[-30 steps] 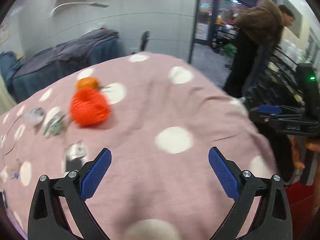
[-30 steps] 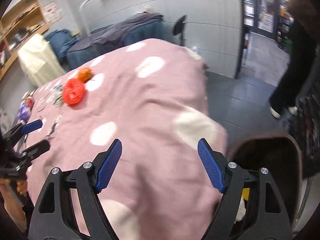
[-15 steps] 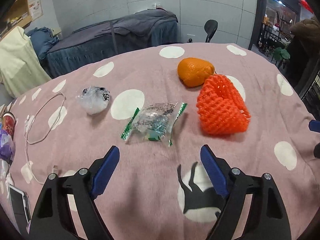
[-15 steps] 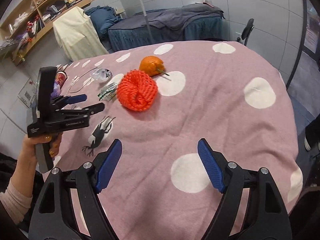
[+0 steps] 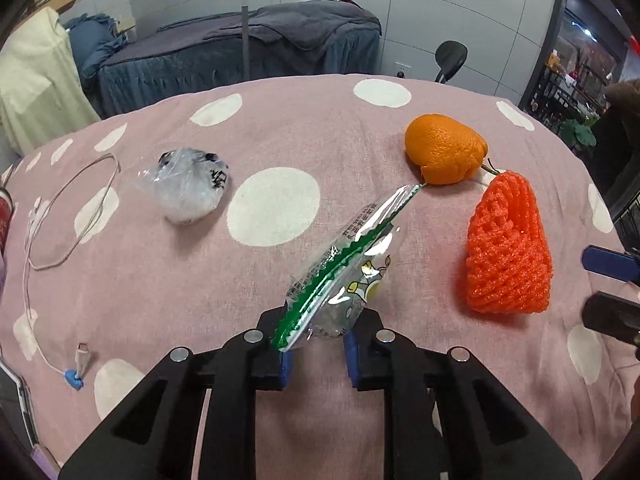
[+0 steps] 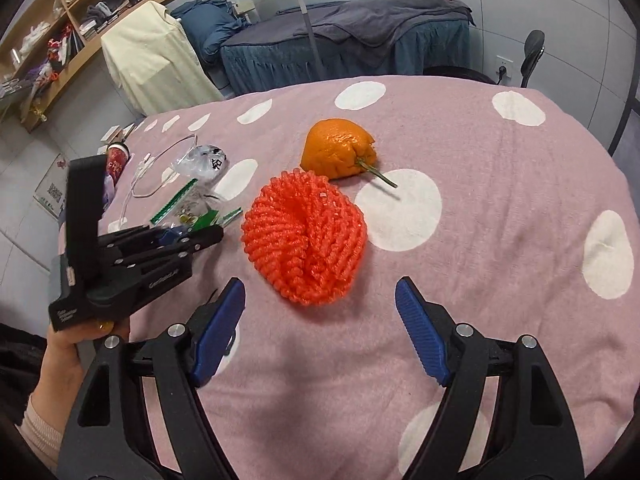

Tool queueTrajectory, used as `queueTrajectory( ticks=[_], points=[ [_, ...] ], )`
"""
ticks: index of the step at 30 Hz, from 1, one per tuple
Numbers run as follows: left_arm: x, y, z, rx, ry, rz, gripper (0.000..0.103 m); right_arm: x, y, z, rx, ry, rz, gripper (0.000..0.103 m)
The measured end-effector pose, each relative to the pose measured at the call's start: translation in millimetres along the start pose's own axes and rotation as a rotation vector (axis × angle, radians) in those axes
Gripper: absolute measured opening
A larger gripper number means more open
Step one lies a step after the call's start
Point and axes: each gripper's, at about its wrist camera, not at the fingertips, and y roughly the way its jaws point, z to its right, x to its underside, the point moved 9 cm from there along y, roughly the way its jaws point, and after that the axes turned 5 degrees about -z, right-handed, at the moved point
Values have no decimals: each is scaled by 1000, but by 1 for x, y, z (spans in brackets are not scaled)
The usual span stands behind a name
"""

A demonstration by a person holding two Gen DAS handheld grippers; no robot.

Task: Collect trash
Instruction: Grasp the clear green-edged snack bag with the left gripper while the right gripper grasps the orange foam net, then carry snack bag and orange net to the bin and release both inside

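My left gripper (image 5: 316, 356) is shut on a clear snack wrapper with green edges (image 5: 344, 268), whose far end sticks up over the pink dotted cloth (image 5: 200, 280). It also shows in the right wrist view (image 6: 188, 210), held by the left gripper (image 6: 200, 236). A red foam fruit net (image 5: 508, 248) lies to the right, and sits just ahead of my open right gripper (image 6: 320, 328) in its view (image 6: 306, 236). A crumpled clear bag (image 5: 188, 188) lies at the left. An orange (image 5: 444, 148) lies behind the net.
A white charging cable (image 5: 52, 232) loops along the left edge of the cloth. A red can (image 6: 116, 160) and a phone (image 5: 16, 404) lie at the left edge. Behind the table stand a covered bed (image 5: 240, 56), a chair (image 5: 450, 56) and shelves (image 6: 60, 32).
My left gripper has closed on the snack wrapper and lifted its end off the cloth. My right gripper has moved closer to the red foam net and stays open.
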Motion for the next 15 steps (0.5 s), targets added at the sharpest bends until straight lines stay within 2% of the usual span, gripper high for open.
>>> queueTrajectory(
  ticks=[5,8,10,13,15],
  points=[
    [19,-30,-11,-16,-27,52,18,-17,38,-4,37,5,-52,69],
    [24,-39,-15,-3,-46,70,18,-21,52,-6,31,15,-80,51],
    [28,-47,-17,7,-58,80,18,-23,53,-9,26,7,-80,31],
    [36,-60,-14,19,-71,104,18,-20,43,-14,10,-1,-67,22],
    [40,-70,-8,19,-60,126,18,-15,31,-16,16,-23,-40,21]
  ],
)
